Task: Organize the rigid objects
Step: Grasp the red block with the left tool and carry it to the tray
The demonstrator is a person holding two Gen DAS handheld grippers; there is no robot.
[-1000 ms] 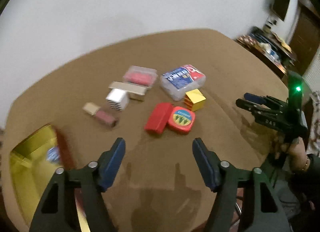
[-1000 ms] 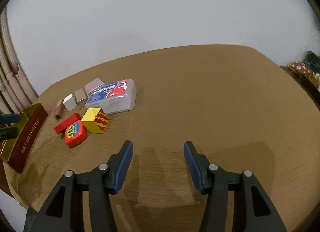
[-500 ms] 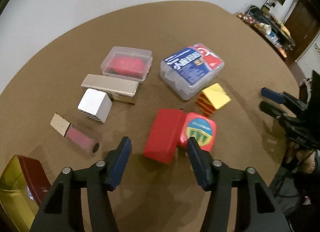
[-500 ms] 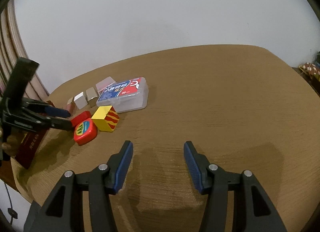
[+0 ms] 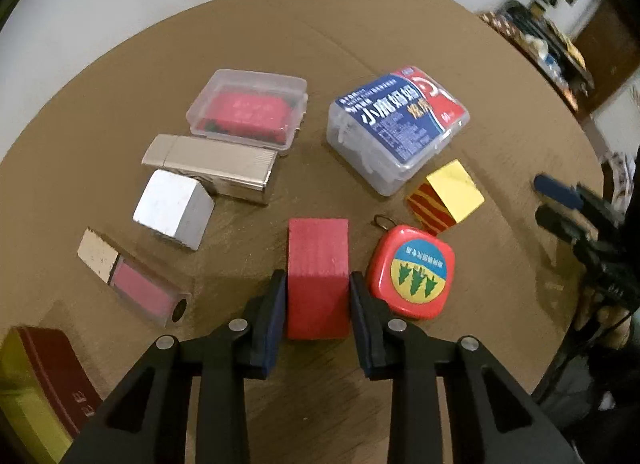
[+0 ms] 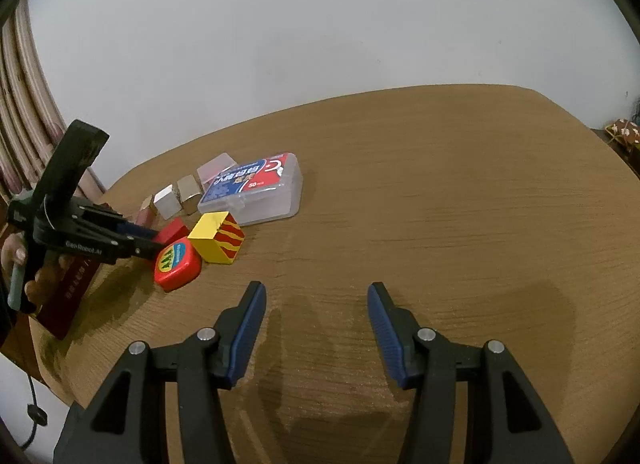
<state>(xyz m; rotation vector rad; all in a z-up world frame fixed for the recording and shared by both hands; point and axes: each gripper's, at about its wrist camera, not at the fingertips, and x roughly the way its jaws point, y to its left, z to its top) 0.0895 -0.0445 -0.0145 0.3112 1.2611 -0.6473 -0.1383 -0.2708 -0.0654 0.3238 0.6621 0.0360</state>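
Observation:
My left gripper (image 5: 318, 282) is shut on a red block (image 5: 318, 260) that rests on the brown table (image 5: 360, 44); its blue pads press both long sides. Next to it lie a red tape measure (image 5: 414, 272), a yellow and red cube (image 5: 446, 196), a blue-labelled clear box (image 5: 396, 124), a clear case with a red insert (image 5: 248, 110), a silver bar (image 5: 212, 162), a silver cube (image 5: 174, 204) and a pink eraser-like stick (image 5: 134, 276). My right gripper (image 6: 316, 292) is open and empty over bare table, apart from the group (image 6: 216, 238). The left gripper also shows in the right wrist view (image 6: 150, 242).
A dark red and gold tin (image 5: 36, 380) stands at the table's near left edge, also visible in the right wrist view (image 6: 68, 300). A cluttered shelf (image 5: 540, 36) lies beyond the table's far right. A white wall (image 6: 320, 44) backs the table.
My left gripper moved forward and down to the red block and closed on it. The right gripper stayed open and hardly moved.

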